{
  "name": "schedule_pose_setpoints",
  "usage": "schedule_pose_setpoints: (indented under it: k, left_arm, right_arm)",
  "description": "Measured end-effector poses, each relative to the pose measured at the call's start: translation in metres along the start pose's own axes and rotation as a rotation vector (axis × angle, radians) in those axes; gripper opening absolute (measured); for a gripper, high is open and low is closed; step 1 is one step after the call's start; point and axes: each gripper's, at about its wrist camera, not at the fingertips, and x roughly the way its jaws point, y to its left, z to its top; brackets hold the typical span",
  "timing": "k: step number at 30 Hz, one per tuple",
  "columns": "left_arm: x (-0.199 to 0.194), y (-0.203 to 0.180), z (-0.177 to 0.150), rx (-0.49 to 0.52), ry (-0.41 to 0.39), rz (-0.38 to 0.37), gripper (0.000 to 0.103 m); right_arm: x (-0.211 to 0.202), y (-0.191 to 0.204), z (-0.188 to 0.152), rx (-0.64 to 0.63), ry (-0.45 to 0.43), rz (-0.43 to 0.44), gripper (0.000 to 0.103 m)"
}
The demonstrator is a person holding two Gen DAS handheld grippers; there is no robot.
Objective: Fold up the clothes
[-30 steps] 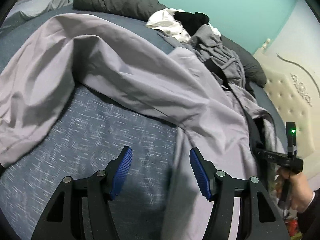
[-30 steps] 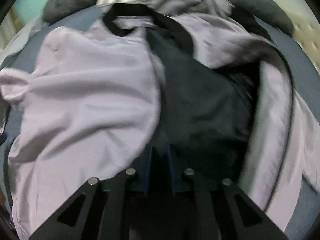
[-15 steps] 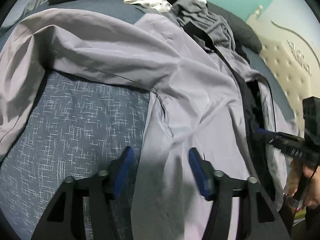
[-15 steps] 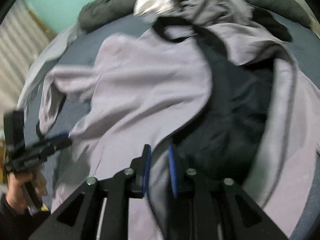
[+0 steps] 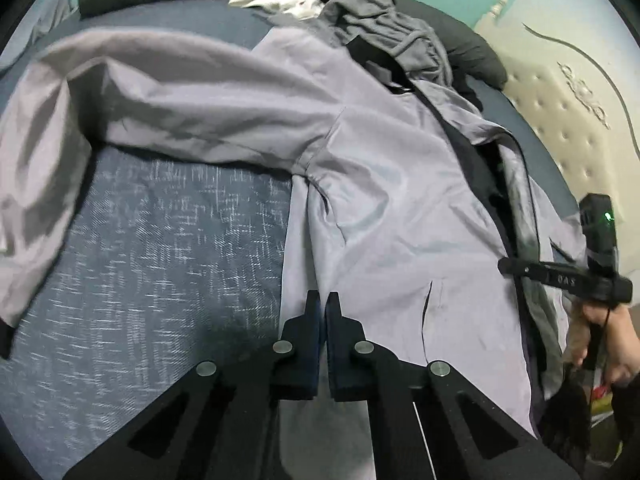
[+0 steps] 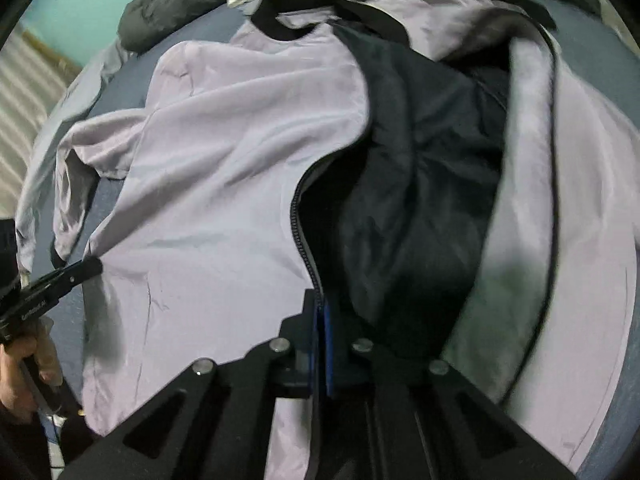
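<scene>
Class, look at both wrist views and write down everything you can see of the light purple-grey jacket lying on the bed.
The jacket is thin, smooth, creased purple-grey fabric with a dark lining, black collar and black zip. It lies unzipped and spread on the blue bedspread, one sleeve stretched sideways. The left gripper is shut on its side edge near the hem; the right gripper is shut on the zip edge. Other clothes lie piled by its collar.

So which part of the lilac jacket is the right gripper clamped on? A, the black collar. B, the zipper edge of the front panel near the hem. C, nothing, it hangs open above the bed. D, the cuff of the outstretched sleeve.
B: in the right wrist view the right gripper is shut on the zipper edge of the lilac jacket, where the zipper teeth run down into the closed pads.
</scene>
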Motion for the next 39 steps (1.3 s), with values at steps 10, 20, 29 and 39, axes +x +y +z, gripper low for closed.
schedule_pose_setpoints:
  k: [10, 20, 29, 39]
  left_arm:
    - [-0.002, 0.022, -0.006, -0.047, 0.081, 0.091, 0.002]
    - [-0.019, 0.019, -0.014, -0.099, 0.083, 0.168, 0.046]
    - [-0.072, -0.006, 0.007, -0.030, -0.029, 0.170, 0.049]
    - [-0.037, -0.096, 0.052, 0.089, -0.021, 0.086, 0.055]
  right_arm:
    - [-0.044, -0.018, -0.011, -0.022, -0.053, -0.003, 0.035]
    - [-0.056, -0.069, -0.016, 0.033, -0.042, -0.035, 0.035]
    - [-0.016, -0.069, -0.043, 0.082, 0.036, -0.006, 0.014]
    - [-0.029, -0.034, -0.061, -0.059, 0.043, 0.116, 0.005]
